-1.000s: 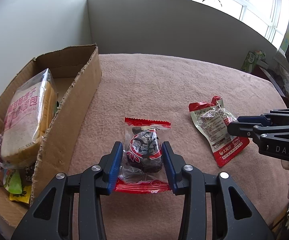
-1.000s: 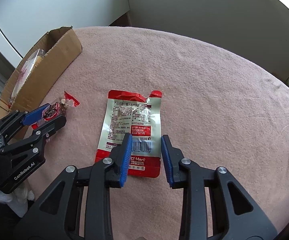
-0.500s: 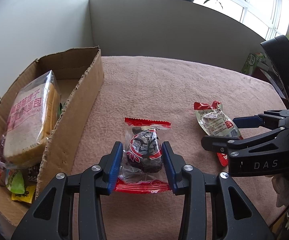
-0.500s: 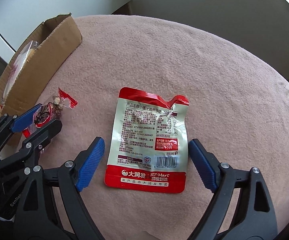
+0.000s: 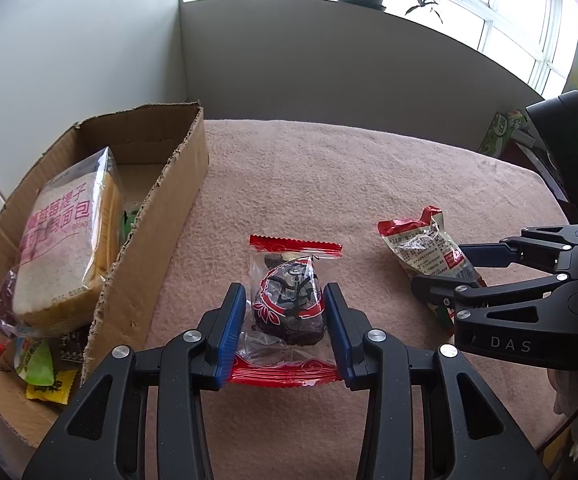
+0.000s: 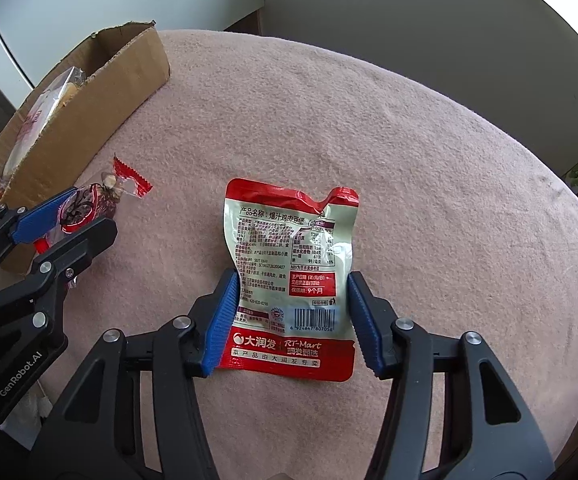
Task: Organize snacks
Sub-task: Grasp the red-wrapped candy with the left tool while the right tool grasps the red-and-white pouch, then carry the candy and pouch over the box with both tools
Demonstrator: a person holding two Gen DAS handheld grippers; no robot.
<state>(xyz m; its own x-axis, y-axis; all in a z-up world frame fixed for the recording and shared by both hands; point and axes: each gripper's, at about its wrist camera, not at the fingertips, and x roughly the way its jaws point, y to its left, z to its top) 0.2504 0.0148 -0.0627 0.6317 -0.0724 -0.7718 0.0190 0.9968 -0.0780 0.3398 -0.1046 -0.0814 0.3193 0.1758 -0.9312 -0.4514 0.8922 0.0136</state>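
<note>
Two snacks left out on the pink-blanketed bench (image 6: 369, 120), one per gripper, presumably so both can go to the cardboard box (image 5: 157, 216) in a single trip. Left gripper (image 5: 285, 328) pinching the clear, red-edged pack of dark dried fruit (image 5: 289, 300) across its bulging middle, pads pressed on either flank, pack resting on the blanket just beside the box wall. Right gripper (image 6: 293, 316) closing around the red-and-silver RT-Mart pouch (image 6: 293, 256), lying label-up mid-bench; left pad touching and kinking the pouch edge, right pad at the other edge, grip likely not yet firm. Held low near the sealed bottom, probably for a stiffer hold. Box already stocked: bagged sliced bread (image 5: 65, 248) upright, small green and yellow packets (image 5: 41, 372) beneath.
</note>
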